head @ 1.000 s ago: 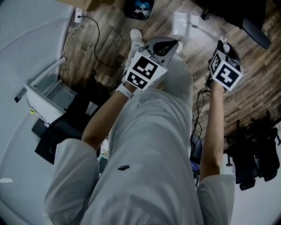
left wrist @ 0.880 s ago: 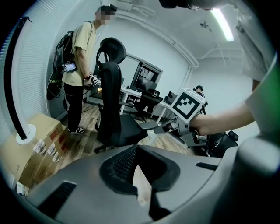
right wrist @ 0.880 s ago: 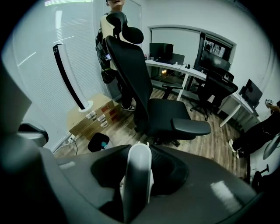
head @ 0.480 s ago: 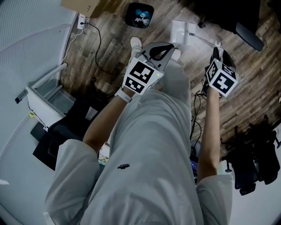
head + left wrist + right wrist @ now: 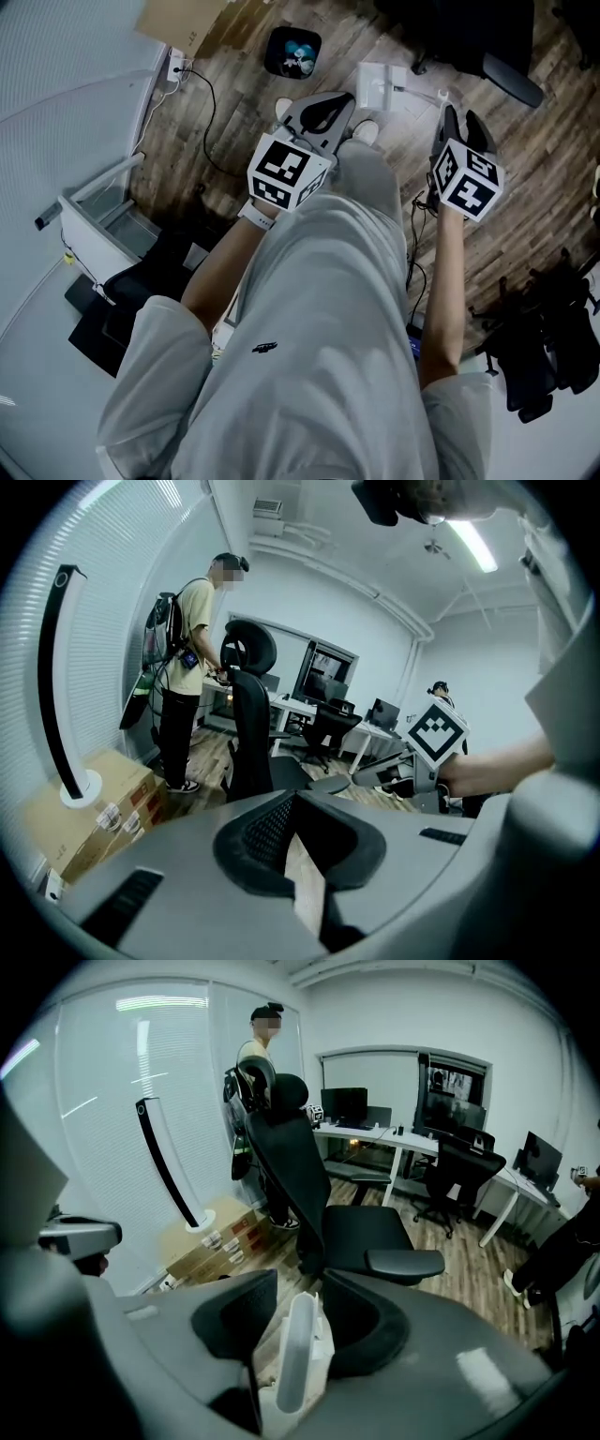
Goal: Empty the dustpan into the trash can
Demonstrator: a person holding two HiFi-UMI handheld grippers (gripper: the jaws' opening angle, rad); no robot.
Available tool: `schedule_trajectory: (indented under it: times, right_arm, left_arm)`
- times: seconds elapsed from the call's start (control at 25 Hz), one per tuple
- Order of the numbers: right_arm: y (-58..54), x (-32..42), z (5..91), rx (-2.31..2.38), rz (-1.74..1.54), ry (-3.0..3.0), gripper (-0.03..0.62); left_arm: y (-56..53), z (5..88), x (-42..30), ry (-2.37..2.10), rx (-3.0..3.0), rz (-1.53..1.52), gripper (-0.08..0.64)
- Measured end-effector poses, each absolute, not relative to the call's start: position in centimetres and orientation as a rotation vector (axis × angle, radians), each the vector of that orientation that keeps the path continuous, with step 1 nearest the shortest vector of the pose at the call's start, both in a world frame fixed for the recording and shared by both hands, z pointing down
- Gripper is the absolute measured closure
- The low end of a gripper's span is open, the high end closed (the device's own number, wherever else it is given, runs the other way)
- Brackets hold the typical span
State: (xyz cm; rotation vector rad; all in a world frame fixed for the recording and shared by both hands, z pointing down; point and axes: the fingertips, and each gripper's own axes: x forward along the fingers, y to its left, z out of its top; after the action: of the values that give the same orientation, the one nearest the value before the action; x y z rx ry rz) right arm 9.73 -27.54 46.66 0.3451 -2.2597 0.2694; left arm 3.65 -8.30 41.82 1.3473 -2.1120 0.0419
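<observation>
The white dustpan point(image 5: 382, 80) stands on the wooden floor ahead of my knee, and its thin handle point(image 5: 424, 91) reaches right toward my right gripper point(image 5: 453, 120). In the right gripper view the white handle point(image 5: 298, 1363) stands between the opening jaws of the right gripper point(image 5: 300, 1321), with a gap on each side of it. My left gripper point(image 5: 323, 111) hangs left of the dustpan, shut with nothing in it; only floor shows past the left gripper point(image 5: 302, 841). The black trash can point(image 5: 293, 52), with light scraps inside, sits further off to the left.
A cardboard box point(image 5: 178, 19) and a wall socket with a cable point(image 5: 173, 39) lie left of the can. A black office chair point(image 5: 314, 1194) stands close ahead, with desks and monitors point(image 5: 375, 1129) behind. A person point(image 5: 192, 667) stands by the blinds.
Both grippers have come up off the floor toward the camera. The dustpan has stayed standing on the floor.
</observation>
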Motion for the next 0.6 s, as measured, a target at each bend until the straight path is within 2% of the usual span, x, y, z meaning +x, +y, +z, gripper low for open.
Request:
schedule_trajectory:
  times: [0.6]
  right_arm:
    - [-24.3,9.2,34.0,0.174,0.223,-2.571,0.428]
  left_arm:
    - [-4.0,33.1,0.3,-2.284,1.184,-0.090,0.554]
